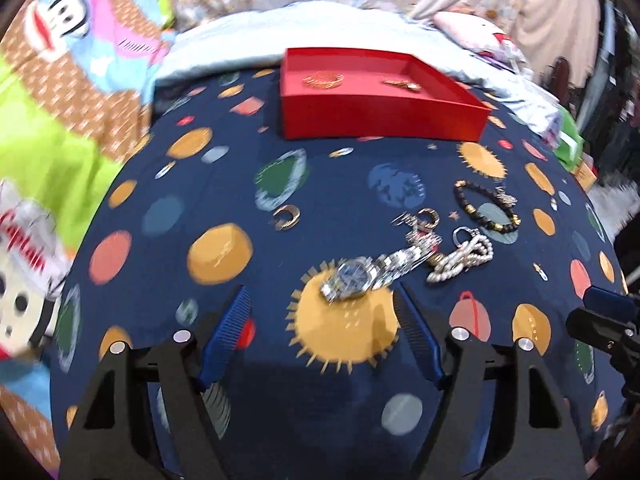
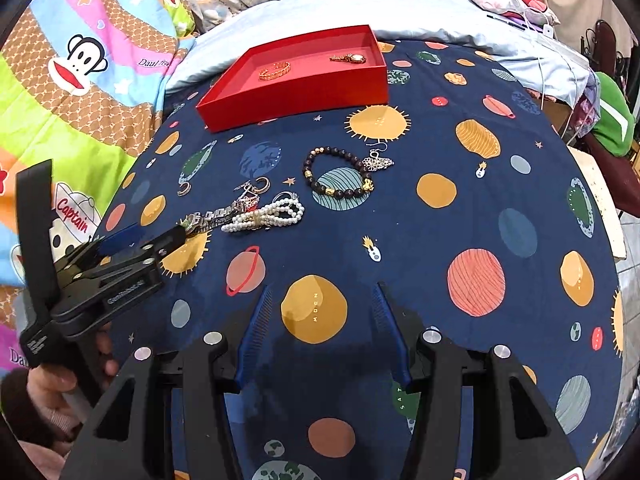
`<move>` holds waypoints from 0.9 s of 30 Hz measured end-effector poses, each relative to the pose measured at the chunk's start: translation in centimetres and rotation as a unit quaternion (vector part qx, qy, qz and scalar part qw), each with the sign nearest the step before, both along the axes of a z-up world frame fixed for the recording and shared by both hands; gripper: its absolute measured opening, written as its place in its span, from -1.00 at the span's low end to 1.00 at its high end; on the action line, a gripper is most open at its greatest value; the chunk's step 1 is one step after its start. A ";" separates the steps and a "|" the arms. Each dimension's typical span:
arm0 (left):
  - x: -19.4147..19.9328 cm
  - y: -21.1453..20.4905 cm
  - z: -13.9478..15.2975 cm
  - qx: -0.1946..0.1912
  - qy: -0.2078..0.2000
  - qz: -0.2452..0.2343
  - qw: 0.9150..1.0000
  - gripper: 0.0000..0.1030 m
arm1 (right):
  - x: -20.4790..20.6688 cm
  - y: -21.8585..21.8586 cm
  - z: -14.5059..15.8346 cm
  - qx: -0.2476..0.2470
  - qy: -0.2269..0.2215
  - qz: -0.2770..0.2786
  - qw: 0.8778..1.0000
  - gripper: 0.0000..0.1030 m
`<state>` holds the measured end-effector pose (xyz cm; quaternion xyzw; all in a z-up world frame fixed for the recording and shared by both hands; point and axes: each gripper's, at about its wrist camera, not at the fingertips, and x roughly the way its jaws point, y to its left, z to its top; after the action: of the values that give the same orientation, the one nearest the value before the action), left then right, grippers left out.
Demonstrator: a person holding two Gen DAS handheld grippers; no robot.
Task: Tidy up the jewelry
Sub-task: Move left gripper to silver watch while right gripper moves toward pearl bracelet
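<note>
A red tray (image 1: pixel 380 116) (image 2: pixel 296 100) sits at the far side of the planet-print cloth, holding a gold bracelet (image 1: pixel 323 79) (image 2: pixel 274 71) and a gold watch (image 1: pixel 402 85) (image 2: pixel 349 57). On the cloth lie a silver watch (image 1: pixel 354 278) (image 2: pixel 208 216), a pearl bracelet (image 1: pixel 460 260) (image 2: pixel 264 216), a dark bead bracelet (image 1: pixel 486 206) (image 2: pixel 340 174), a silver filigree earring (image 2: pixel 376 162) and hoop earrings (image 1: pixel 286 216) (image 2: pixel 185 189). My left gripper (image 1: pixel 322 300) (image 2: pixel 120 238) is open, just short of the silver watch. My right gripper (image 2: pixel 322 292) is open and empty above bare cloth.
A cartoon-print blanket (image 2: pixel 80 72) lies left of the cloth. A light blue pillow (image 2: pixel 360 4) sits behind the tray. Clothes and clutter (image 2: pixel 608 120) stand at the right edge.
</note>
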<state>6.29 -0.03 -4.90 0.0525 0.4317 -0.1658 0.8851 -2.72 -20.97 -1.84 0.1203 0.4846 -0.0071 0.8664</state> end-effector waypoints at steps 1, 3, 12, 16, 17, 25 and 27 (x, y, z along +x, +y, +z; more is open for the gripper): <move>0.4 -0.2 -0.3 -0.001 0.000 -0.010 1.000 0.37 | 0.1 0.0 0.0 0.000 0.001 0.000 1.000 0.00; 1.2 -0.6 -0.9 -0.006 0.000 -0.031 0.999 0.32 | 0.2 0.0 0.0 -0.001 0.002 0.001 1.000 0.00; 1.5 -1.1 -1.6 -0.033 0.001 -0.116 0.993 -0.12 | 0.7 -0.3 -0.2 0.009 0.006 -0.005 1.000 0.00; 0.9 -1.1 -1.5 -0.043 0.012 -0.120 0.992 -0.50 | 1.0 -0.1 -0.3 0.010 0.008 -0.002 1.000 0.00; 0.7 -1.0 -1.4 -0.051 0.020 -0.121 0.991 -0.53 | 1.1 0.0 -0.3 0.009 0.008 -0.001 1.000 0.00; -0.2 -1.8 -1.4 -0.045 0.022 -0.116 0.992 -0.44 | 1.3 -0.2 -0.1 0.009 0.007 -0.001 1.000 0.00; 0.1 -2.1 -1.3 -0.048 0.024 -0.114 0.992 -0.43 | 1.3 -0.2 0.0 0.007 0.006 -0.001 1.000 0.00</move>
<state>6.39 -2.11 -6.25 0.0552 0.4353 -0.2873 0.8514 -1.39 -21.16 -1.88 0.1267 0.4896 -0.0048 0.8627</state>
